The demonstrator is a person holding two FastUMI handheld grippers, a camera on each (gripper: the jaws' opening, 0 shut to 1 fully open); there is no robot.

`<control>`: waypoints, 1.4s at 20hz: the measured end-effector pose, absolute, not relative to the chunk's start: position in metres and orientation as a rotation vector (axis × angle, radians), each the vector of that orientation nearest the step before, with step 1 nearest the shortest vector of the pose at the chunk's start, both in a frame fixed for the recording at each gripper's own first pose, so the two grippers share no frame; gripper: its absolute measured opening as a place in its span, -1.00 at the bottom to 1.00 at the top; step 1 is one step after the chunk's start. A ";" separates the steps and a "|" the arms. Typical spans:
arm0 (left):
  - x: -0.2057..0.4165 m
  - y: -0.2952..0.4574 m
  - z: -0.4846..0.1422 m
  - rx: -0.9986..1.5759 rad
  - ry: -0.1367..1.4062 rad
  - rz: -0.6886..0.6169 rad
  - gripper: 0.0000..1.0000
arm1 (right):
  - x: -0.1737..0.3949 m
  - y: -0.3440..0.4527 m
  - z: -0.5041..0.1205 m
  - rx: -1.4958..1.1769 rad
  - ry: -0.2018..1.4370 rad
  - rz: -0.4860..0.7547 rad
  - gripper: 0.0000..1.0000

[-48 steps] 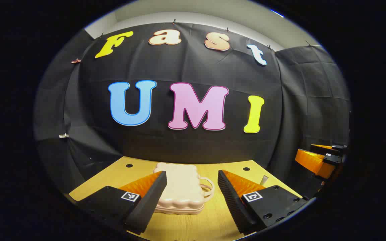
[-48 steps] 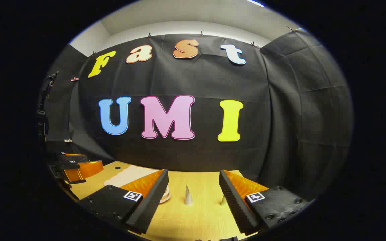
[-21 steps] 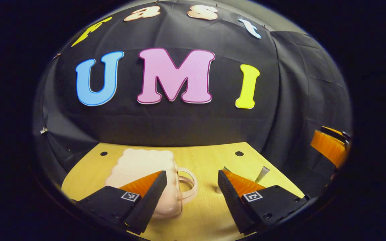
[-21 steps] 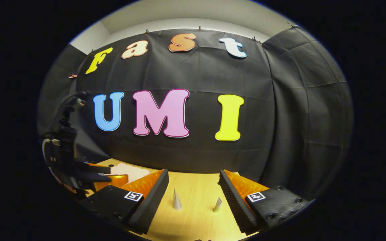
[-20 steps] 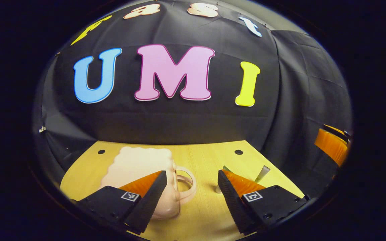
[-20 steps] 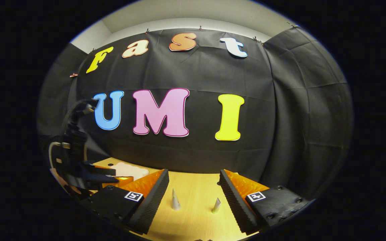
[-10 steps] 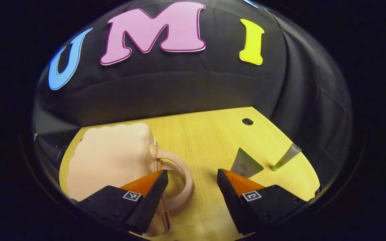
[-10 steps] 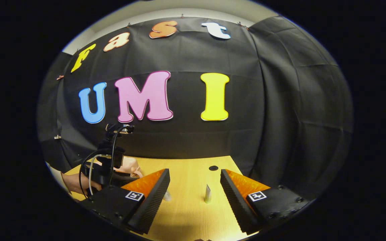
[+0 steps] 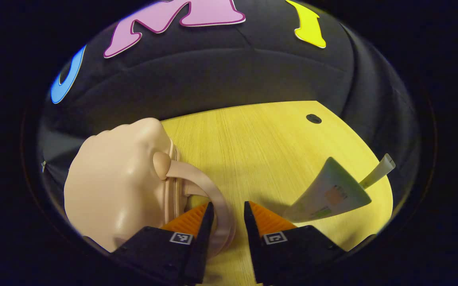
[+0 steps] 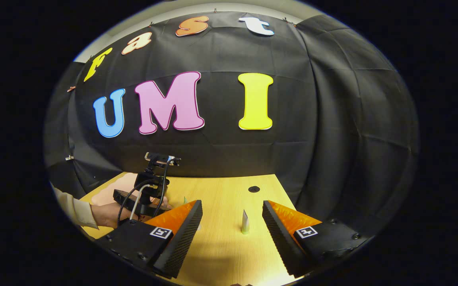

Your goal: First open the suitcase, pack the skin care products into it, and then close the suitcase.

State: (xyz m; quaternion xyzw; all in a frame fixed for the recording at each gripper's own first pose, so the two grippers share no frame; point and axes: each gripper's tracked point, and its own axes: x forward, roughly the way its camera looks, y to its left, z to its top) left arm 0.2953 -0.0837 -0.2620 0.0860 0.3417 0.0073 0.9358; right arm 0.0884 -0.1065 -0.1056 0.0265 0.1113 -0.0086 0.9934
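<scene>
Fingers of the left gripper [image 9: 226,238] nearly closed around the handle [image 9: 217,206] of the shut pink suitcase [image 9: 113,190] on the wooden table [image 9: 261,143].

Right gripper [image 10: 229,238] hangs apart, empty. Pulling the handle could drag the case into 2 tubes, one broad [image 9: 328,196], one slim [image 10: 245,222].

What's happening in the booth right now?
The left gripper has its fingers narrowed around the handle of the small beige suitcase, which lies closed on the wooden table; whether they already press on it is hard to tell. Two skin care tubes, a wide one and a slim one, wait on the table to its right. The right gripper hovers open over the table with the slim tube ahead of it, holding nothing.
</scene>
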 end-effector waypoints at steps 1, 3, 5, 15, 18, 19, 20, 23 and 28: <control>0.295 -0.085 -0.262 0.155 0.704 0.019 -0.56 | 0.091 -0.109 -0.105 0.054 0.220 -0.014 0.93; 0.293 -0.089 -0.251 0.131 0.690 0.004 -0.65 | 0.096 -0.114 -0.104 0.069 0.222 -0.012 0.93; 0.290 -0.091 -0.226 0.113 0.658 -0.002 -0.74 | 0.099 -0.116 -0.102 0.087 0.219 -0.013 0.93; 0.245 0.051 0.006 0.001 0.397 0.098 -0.80 | 0.101 -0.061 -0.089 0.080 0.205 0.128 0.92; 0.235 0.160 0.043 0.067 0.333 0.229 -0.80 | 0.101 -0.056 -0.081 0.090 0.196 0.128 0.92; 0.228 0.201 0.049 0.121 0.329 0.290 -0.80 | 0.100 -0.056 -0.082 0.097 0.202 0.118 0.92; 0.223 0.241 0.050 0.169 0.337 0.349 -0.80 | 0.100 -0.056 -0.084 0.103 0.211 0.108 0.92; 0.224 0.327 0.022 0.201 0.365 0.455 -0.80 | 0.100 -0.056 -0.096 0.097 0.248 0.079 0.93; 0.236 0.438 -0.052 0.133 0.440 0.527 -0.80 | 0.109 -0.051 -0.116 0.113 0.296 -0.001 0.93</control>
